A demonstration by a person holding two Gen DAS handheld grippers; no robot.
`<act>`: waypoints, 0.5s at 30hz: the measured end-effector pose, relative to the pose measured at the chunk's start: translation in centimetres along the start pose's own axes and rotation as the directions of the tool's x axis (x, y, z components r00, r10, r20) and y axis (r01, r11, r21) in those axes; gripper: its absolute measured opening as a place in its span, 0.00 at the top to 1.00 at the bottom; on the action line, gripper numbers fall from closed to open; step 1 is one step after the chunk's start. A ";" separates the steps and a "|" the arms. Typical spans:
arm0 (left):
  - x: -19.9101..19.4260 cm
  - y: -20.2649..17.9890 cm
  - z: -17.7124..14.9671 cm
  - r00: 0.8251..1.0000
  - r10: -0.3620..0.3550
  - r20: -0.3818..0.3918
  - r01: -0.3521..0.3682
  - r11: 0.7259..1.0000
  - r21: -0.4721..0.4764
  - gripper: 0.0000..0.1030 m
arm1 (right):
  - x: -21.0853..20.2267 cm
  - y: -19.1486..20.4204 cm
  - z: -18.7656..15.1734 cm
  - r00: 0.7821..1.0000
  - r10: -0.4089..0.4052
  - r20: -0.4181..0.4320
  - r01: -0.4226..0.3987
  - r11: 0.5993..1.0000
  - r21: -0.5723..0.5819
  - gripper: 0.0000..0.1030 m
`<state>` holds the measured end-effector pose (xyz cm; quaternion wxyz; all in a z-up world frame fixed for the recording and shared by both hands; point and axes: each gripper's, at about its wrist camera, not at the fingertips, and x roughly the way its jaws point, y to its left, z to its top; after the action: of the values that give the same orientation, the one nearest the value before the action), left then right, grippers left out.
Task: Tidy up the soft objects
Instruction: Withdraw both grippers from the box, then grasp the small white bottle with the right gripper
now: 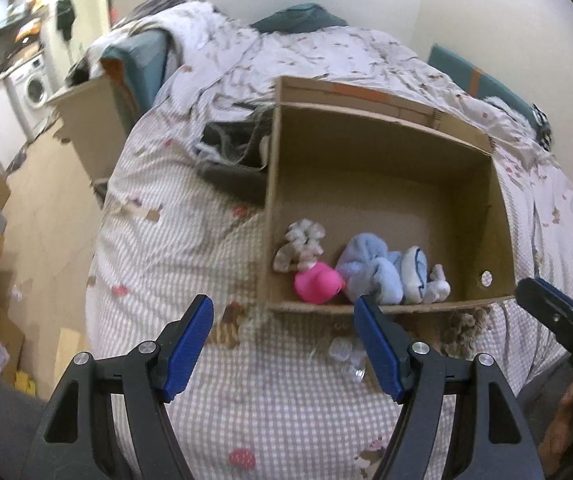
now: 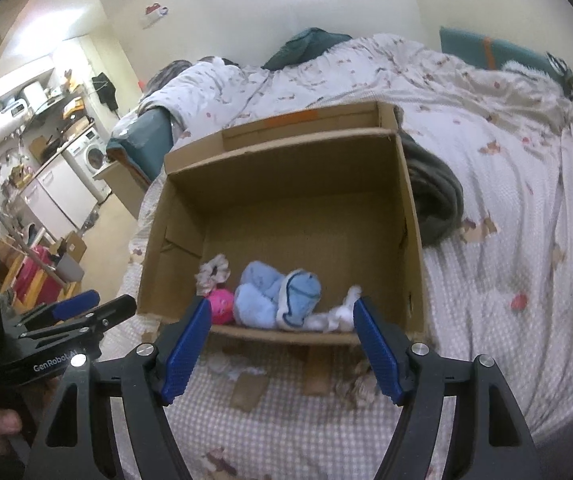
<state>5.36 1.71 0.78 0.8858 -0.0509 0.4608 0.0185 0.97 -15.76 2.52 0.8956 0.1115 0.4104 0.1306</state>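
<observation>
An open cardboard box (image 1: 382,152) (image 2: 286,168) sits on the bed. Along its near wall lie a pink plush toy (image 1: 318,282) (image 2: 222,304), a light blue plush (image 1: 370,268) (image 2: 264,300), a beige scrunchie (image 1: 302,246) (image 2: 214,270) and a small white soft item (image 1: 436,284) (image 2: 338,314). My left gripper (image 1: 284,344) is open and empty, held above the checked blanket in front of the box. My right gripper (image 2: 282,346) is open and empty, just before the box's near wall. Each gripper shows at the edge of the other's view.
The bed's checked blanket (image 1: 246,400) carries a clear plastic bit (image 1: 346,354) and a brown fluffy item (image 1: 462,330). A dark grey garment (image 1: 234,152) (image 2: 434,200) lies beside the box. A second cardboard box (image 1: 94,120) stands left of the bed.
</observation>
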 end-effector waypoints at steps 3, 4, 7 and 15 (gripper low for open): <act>-0.1 1.1 -0.7 0.999 0.035 -0.017 -0.036 0.998 -0.045 0.32 | -0.5 -0.8 -0.5 1.000 -0.001 -0.005 0.002 0.999 0.049 0.25; -0.1 1.3 -0.9 0.999 0.047 -0.022 -0.048 0.997 -0.058 0.32 | -0.5 -1.0 -0.7 1.000 -0.003 -0.008 0.003 0.998 0.067 0.25; 0.4 2.2 -1.4 0.996 0.081 -0.049 -0.085 0.993 -0.080 0.32 | -0.4 -2.0 -1.1 1.000 -0.008 -0.029 0.011 0.993 0.118 0.25; 3.1 1.9 -1.9 0.988 0.039 -0.148 -0.054 0.993 -0.101 0.32 | 1.4 -2.6 -1.5 0.994 0.006 -0.106 0.011 0.986 0.166 0.25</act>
<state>5.46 3.40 -3.01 0.8451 -0.0877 0.5240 0.0595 1.05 -17.63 -0.21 0.8602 0.1784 0.4670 0.1005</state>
